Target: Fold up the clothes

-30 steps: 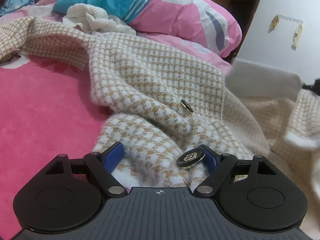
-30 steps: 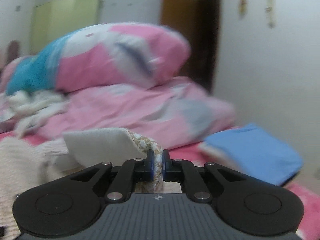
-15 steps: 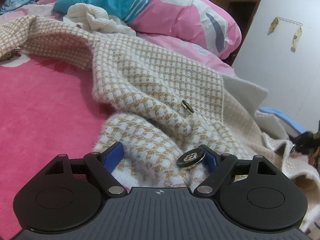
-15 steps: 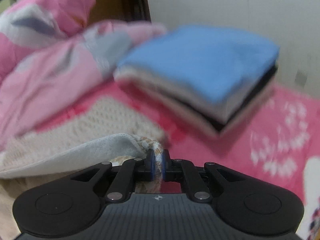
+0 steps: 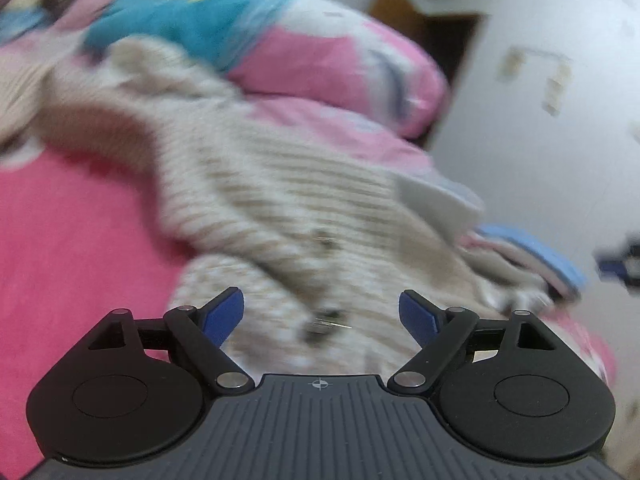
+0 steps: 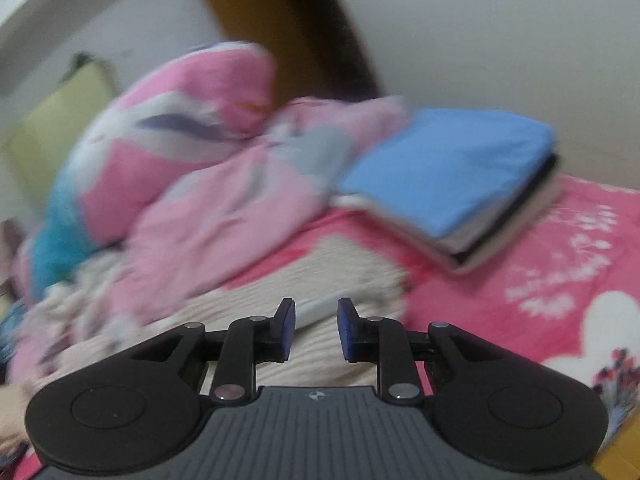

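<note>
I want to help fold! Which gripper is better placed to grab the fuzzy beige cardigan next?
Probably the left gripper: its jaws stand wide open with the fuzzy beige checked cardigan between them. The right gripper, also open, sits at the cardigan's edge.

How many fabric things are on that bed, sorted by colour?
Beige checked garment: 1
Blue-topped folded stack: 1
Pink patterned quilt: 1
Pink blanket under it all: 1
Total: 4. Both views are blurred, so smaller pieces could be missed.
</note>
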{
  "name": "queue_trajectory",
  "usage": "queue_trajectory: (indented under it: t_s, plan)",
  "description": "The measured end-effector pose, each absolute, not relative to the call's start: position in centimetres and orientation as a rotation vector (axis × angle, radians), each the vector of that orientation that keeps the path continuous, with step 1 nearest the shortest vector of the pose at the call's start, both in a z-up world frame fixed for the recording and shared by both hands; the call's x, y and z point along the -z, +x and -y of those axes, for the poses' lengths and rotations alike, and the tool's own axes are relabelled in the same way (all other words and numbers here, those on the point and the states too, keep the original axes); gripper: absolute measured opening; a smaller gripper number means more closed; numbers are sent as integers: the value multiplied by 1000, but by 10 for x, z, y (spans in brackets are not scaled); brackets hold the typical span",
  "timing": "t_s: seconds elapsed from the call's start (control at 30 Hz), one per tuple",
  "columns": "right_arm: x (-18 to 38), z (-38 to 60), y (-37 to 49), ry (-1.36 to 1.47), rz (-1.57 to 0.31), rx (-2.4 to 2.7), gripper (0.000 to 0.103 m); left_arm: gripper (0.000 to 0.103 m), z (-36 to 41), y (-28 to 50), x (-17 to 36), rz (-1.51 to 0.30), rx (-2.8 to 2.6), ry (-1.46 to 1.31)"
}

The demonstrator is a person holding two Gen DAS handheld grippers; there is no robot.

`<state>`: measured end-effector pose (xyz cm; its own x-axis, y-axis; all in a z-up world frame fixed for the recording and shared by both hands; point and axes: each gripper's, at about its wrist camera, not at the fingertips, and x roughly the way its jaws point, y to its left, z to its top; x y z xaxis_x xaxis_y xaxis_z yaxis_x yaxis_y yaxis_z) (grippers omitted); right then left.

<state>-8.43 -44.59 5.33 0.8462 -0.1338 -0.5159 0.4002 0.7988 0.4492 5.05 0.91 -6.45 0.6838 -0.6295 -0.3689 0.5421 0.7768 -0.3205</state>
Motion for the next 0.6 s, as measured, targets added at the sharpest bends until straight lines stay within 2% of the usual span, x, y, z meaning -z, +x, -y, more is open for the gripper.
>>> queue_trajectory:
  t_s: [0.1, 0.23, 0.33, 0.4, 0.43, 0.5, 0.6]
  plan:
    - [-48, 401, -71, 568, -568, 95, 25, 87, 15, 34, 58, -482, 694, -6]
    - [-6, 335, -41, 559, -673, -70, 25, 84, 40, 29, 65, -517, 631, 173]
    - [32, 298, -20, 521, -719, -104, 25, 66, 41, 37, 71, -559, 581, 159]
    - [55, 282, -10, 516, -715, -74, 25, 40, 35, 43, 66, -584, 563, 112]
    - [66, 281, -5, 519, -716, -54, 25, 35, 31, 47, 63, -597, 556, 83]
    - [88, 279, 4, 519, -726, -23, 21, 15, 22, 56, 53, -609, 533, 29]
    - [96, 276, 0, 500, -673, -27, 21, 12, -2, 76, 25, -583, 470, -40]
